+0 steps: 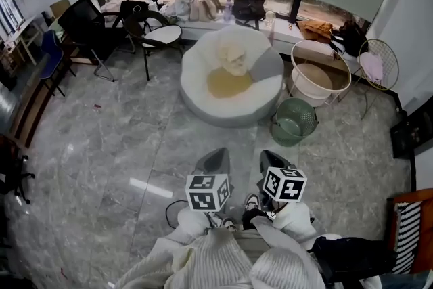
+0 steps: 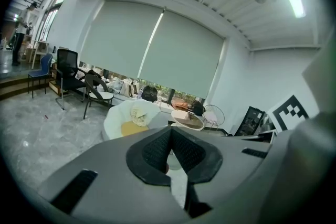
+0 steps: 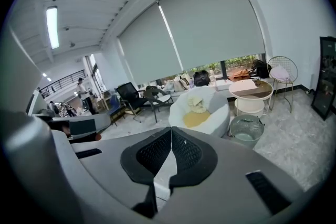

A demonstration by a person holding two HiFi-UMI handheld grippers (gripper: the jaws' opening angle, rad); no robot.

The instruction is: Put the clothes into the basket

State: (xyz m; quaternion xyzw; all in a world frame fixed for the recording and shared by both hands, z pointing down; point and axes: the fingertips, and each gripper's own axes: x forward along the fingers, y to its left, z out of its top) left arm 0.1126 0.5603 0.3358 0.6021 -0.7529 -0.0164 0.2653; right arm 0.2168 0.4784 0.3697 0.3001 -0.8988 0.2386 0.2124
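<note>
Left gripper (image 1: 212, 160) and right gripper (image 1: 274, 162) are hovering bottom-centre, jaws clenched empty, since the clothes (image 1: 233, 59) are lying well apart on the upper-centre beanbag (image 1: 196, 74) beside the green basket (image 1: 287, 139).

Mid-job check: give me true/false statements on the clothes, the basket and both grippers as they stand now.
The yellow garment lies on the beanbag. True.
The basket holds clothes. False: it looks empty.
The left gripper grips a garment. False: its jaws are shut on nothing.
The right gripper is shut. True.
The basket sits on the beanbag. False: it stands on the floor beside it.
</note>
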